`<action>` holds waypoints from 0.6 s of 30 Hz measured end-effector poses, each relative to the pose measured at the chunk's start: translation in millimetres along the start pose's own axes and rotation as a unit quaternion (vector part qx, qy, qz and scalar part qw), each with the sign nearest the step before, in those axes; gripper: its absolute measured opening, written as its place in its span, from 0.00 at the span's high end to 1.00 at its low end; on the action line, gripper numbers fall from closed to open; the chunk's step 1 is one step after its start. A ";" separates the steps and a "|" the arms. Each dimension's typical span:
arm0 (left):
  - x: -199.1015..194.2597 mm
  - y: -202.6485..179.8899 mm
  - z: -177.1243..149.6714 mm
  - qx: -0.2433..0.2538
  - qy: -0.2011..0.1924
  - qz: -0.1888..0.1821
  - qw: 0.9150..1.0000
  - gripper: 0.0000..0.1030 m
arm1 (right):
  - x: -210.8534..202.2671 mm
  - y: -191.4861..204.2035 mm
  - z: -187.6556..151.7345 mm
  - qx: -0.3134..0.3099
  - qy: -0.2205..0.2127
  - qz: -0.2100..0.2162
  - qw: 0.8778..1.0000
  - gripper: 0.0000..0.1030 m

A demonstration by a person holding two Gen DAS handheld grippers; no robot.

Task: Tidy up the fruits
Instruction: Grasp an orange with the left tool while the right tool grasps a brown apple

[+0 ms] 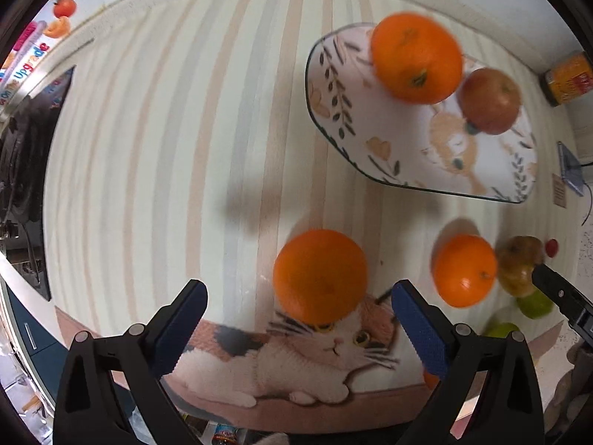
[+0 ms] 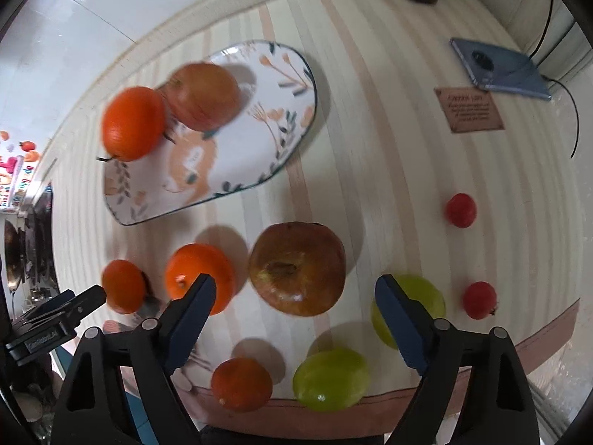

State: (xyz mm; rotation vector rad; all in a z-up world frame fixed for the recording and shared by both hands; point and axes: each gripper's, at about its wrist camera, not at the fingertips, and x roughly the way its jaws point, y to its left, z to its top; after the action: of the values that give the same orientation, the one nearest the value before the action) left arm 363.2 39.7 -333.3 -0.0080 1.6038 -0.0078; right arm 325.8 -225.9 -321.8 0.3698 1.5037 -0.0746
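Blue-padded left tool (image 1: 299, 309) is held spread and empty; an orange (image 1: 320, 276) on the counter (image 1: 148, 167) lies between its jaws, just ahead. Right tool (image 2: 295, 306), likewise unclenched, is centred before an apple (image 2: 297, 267).

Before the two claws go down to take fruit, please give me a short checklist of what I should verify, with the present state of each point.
1. Left claw open, nothing held: ok.
2. Orange lies between the left claw's fingers, reachable from above: ok.
3. Right claw open, nothing held: ok.
4. Brown apple sits in line with the right claw's gap: ok.
5. Green fruit lies partly behind a right finger; clearance: cannot tell.
6. Plate has bare space beside its orange and apple: ok.
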 end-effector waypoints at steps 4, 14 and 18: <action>19.7 -0.5 3.8 -0.009 0.017 -0.004 1.000 0.01 | 18.5 -1.4 4.8 0.000 0.019 -0.006 1.000 0.15; 31.5 -2.0 8.1 -0.039 0.021 -0.041 0.998 0.39 | 46.8 4.9 9.4 -0.010 0.045 -0.002 0.999 0.32; 28.9 -5.8 2.0 -0.033 0.009 -0.033 0.999 0.40 | 47.9 7.4 7.1 -0.019 0.040 -0.003 0.999 0.33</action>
State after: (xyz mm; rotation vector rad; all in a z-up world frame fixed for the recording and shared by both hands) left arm 364.2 33.6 -362.1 -0.1121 1.6215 -0.0064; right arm 338.2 -212.3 -367.2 0.3404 1.5826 -0.0360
